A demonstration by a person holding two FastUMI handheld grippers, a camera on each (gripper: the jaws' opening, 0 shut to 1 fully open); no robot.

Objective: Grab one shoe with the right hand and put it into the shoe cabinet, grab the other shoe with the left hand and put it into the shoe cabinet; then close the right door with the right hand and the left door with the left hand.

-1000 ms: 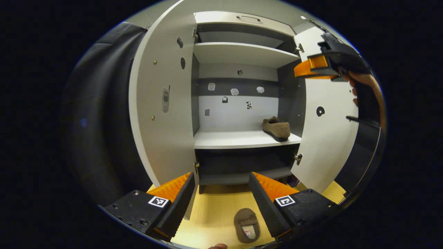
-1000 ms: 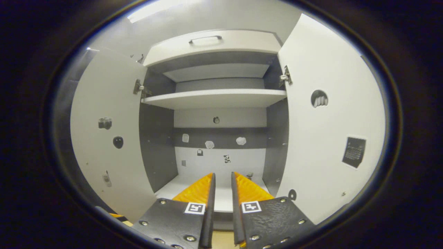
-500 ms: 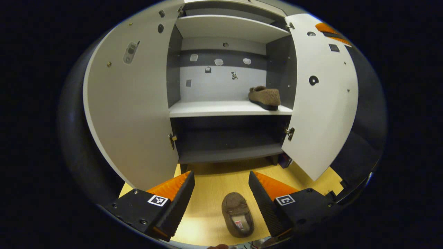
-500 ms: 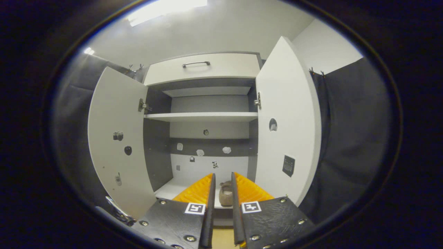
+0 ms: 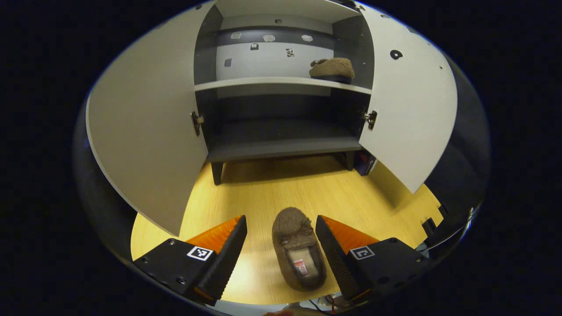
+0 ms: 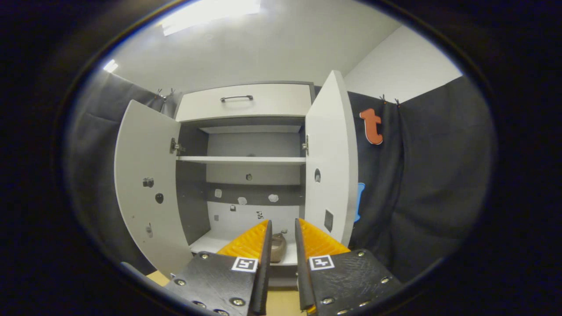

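One shoe sits in cabinet.

Black cloth hangs beside a pale wooden floor.
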